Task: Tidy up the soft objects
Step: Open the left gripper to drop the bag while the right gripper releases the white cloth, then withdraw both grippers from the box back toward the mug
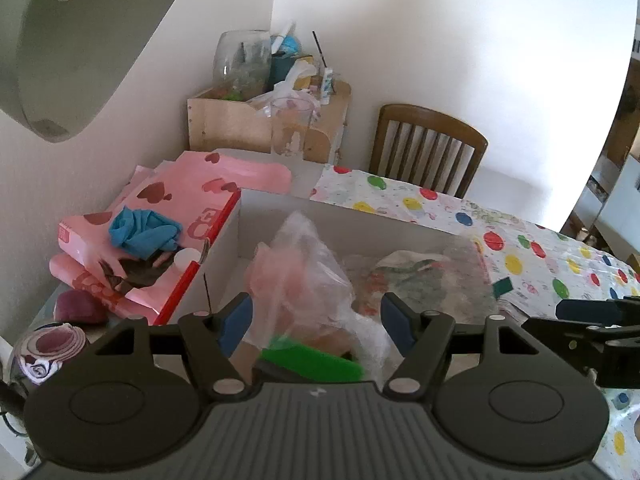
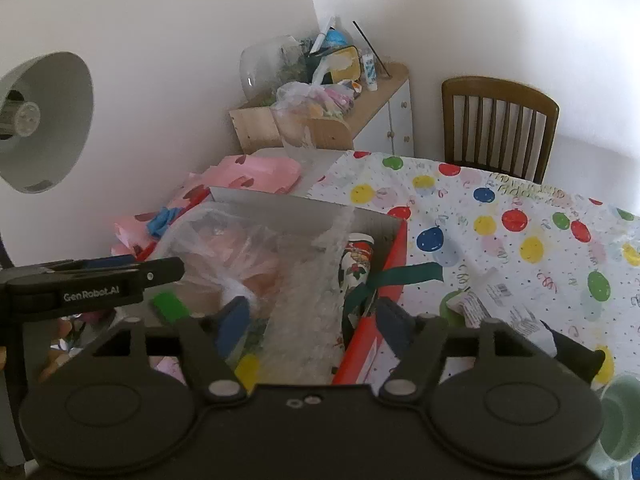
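Note:
An open red-sided cardboard box sits on the table and holds soft things. A clear plastic bag with pinkish contents lies in it, beside bubble wrap and a printed roll. A dark green ribbon hangs over the box's right wall. My left gripper is open above the bag, its fingers on either side of it. My right gripper is open over the bubble wrap and the box's right wall. Each gripper shows in the other's view, the left gripper and the right gripper.
Pink heart-print wrapping paper with a blue glove lies left of the box. A balloon-print tablecloth covers the table. A wooden chair and a cluttered cabinet stand behind. A pale green cup sits at the front right.

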`<control>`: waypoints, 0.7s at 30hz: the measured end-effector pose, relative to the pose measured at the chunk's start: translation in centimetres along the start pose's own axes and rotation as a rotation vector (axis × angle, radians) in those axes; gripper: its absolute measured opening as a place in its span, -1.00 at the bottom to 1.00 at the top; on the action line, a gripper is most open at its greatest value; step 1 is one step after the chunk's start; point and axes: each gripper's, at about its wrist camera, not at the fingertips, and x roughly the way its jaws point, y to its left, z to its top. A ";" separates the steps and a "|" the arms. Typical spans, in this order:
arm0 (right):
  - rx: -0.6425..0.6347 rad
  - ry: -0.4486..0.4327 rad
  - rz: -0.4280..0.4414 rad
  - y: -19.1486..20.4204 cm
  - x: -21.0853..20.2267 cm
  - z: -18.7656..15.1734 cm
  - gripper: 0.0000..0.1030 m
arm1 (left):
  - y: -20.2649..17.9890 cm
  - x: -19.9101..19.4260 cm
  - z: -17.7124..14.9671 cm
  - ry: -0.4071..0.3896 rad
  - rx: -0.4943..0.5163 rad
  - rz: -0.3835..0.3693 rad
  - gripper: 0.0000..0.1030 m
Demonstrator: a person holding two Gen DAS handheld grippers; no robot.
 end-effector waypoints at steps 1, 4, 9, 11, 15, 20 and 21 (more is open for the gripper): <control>0.000 -0.002 0.003 0.0 -0.3 0.0 0.44 | -0.2 -0.3 0.0 0.001 0.000 -0.003 0.37; -0.004 -0.010 0.014 0.0 -1.3 -0.2 0.59 | -0.8 -1.2 0.0 -0.003 0.006 -0.021 0.50; -0.011 -0.017 0.034 -0.1 -2.9 -0.6 0.78 | -1.8 -2.6 -0.5 -0.011 0.011 -0.037 0.59; -0.015 -0.025 0.044 -0.2 -3.6 -0.9 0.84 | -2.3 -3.1 -0.7 -0.014 0.014 -0.042 0.59; -0.015 -0.036 0.052 -0.7 -5.1 -1.4 0.93 | -3.4 -4.0 -1.3 -0.017 0.019 -0.061 0.62; -0.011 -0.048 0.059 -2.0 -7.4 -2.6 0.99 | -5.2 -4.9 -2.2 -0.016 0.020 -0.109 0.69; -0.005 -0.049 0.059 -2.4 -7.8 -2.9 0.99 | -5.7 -5.0 -2.4 -0.013 0.022 -0.120 0.73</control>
